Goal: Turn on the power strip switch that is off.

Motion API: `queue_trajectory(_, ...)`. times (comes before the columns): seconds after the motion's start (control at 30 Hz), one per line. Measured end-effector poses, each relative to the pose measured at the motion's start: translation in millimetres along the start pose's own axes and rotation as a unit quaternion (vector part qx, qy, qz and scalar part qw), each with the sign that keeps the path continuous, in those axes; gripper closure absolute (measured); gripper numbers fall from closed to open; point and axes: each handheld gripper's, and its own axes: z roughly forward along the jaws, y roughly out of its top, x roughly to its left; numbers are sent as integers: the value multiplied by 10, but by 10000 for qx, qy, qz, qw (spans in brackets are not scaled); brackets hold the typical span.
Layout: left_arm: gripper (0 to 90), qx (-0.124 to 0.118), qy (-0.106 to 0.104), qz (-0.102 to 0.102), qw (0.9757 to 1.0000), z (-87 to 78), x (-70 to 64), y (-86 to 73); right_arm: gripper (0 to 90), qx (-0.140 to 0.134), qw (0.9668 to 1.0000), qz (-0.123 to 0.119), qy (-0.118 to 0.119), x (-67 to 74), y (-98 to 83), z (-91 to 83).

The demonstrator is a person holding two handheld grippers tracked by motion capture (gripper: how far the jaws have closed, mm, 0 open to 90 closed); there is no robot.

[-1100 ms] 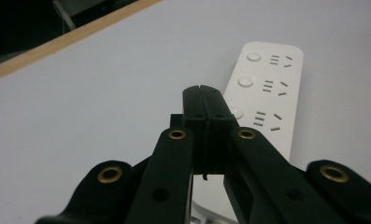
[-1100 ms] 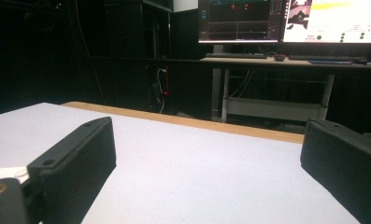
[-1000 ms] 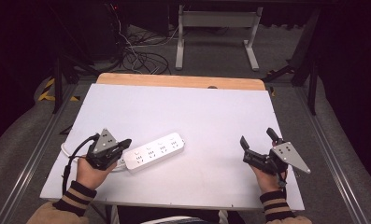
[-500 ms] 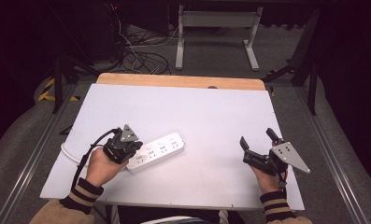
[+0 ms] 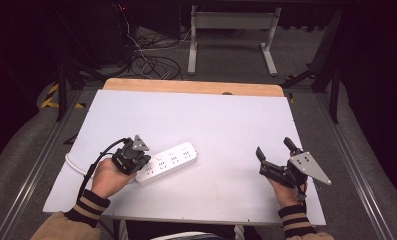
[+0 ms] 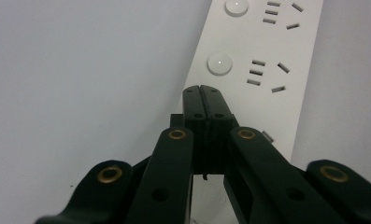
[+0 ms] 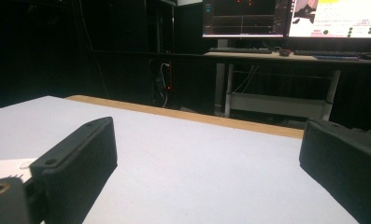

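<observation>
Power strip [image 5: 167, 161] lies flat on the white table [image 5: 226, 115], near its front edge and left of centre, long axis running up to the right; its cable [image 5: 72, 163] trails off the strip's left end. Left gripper [image 5: 134, 161] sits over the strip's left end, jaws pressed fully together, nothing between them. In the left gripper view the closed tips [image 6: 203, 95] rest on or just above the strip's [image 6: 262, 70] face, just short of a round switch button [image 6: 219, 63], with socket slots beside it; cannot tell whether the tips actually touch. Right gripper [image 5: 277, 156] is well to the right of the strip, jaws spread wide, holding nothing, idle above the table; its own view looks across the table [image 7: 183, 154] toward a desk with monitors [image 7: 286, 18]. Step in hand looks like pressing a switch with the closed tips: keep jaws shut, nudge forward along the strip until centred on the button, push straight down, not at a slant, or the light strip may slide or tip; right gripper could pin the strip's far end if it shifts. Versus half a second ago: left gripper has moved a bit further right over the strip's end and tipped down; strip and right gripper unchanged
</observation>
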Motion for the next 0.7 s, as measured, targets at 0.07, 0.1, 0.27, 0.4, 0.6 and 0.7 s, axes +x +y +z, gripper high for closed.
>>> queue_trajectory(0.07,900,30,19,1,10000,18,6,-4,51,50,10000,-6,-1,3,-2,3)
queue_trajectory(0.1,900,50,-6,-22,10000,31,7,-10,53,66,10000,-12,3,5,-4,5)
queue_trajectory(0.27,900,78,32,-10,10000,39,-2,-20,57,89,10000,-32,30,15,-6,9)
queue_trajectory(0.4,900,56,-13,-24,10000,40,-8,-37,57,123,9999,-32,17,14,-10,13)
queue_trajectory(0.6,900,65,27,12,10000,44,-17,-39,57,127,9999,-39,17,20,-10,11)
queue_trajectory(0.7,900,86,37,11,10000,46,-19,-37,58,139,9999,-38,21,23,-12,11)
